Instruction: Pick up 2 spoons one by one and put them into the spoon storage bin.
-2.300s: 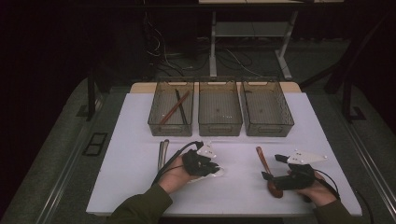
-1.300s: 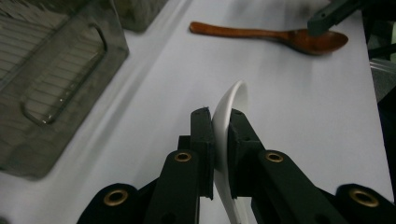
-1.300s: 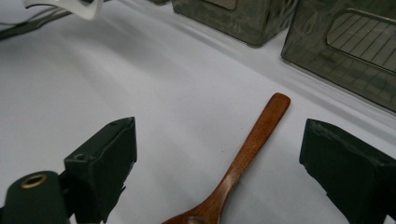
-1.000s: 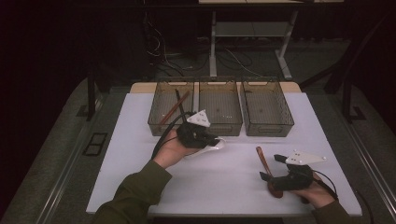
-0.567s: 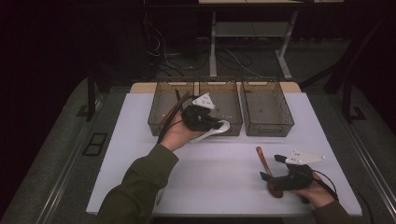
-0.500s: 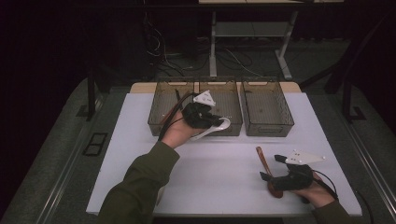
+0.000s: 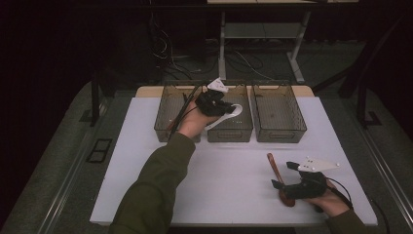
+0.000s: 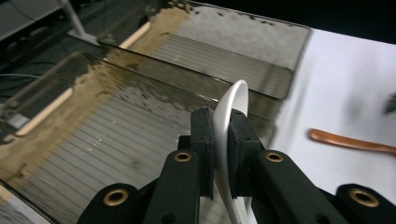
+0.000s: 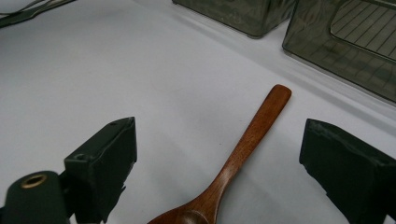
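The left gripper (image 7: 221, 105) has its jaws closed tight on a white spoon (image 8: 232, 121), which stands on its edge between the pads. It holds the spoon above the middle bin (image 7: 230, 130) of three dark bins at the far side of the worktop (image 7: 146, 161). The left bin (image 7: 165, 124) seems to hold something already, but I cannot tell what. The right bin (image 7: 278, 127) looks empty.

The right gripper (image 7: 285, 183) has its jaws wide open, with a wooden spoon (image 9: 243, 149) lying on the worktop between them, not gripped.

I judge the sorting is about half done: the white spoon must only be released, and the wooden spoon is not yet picked up.

Compared with earlier, the left hand has carried the white spoon from the near worktop to the bins, while the right hand stayed in place.
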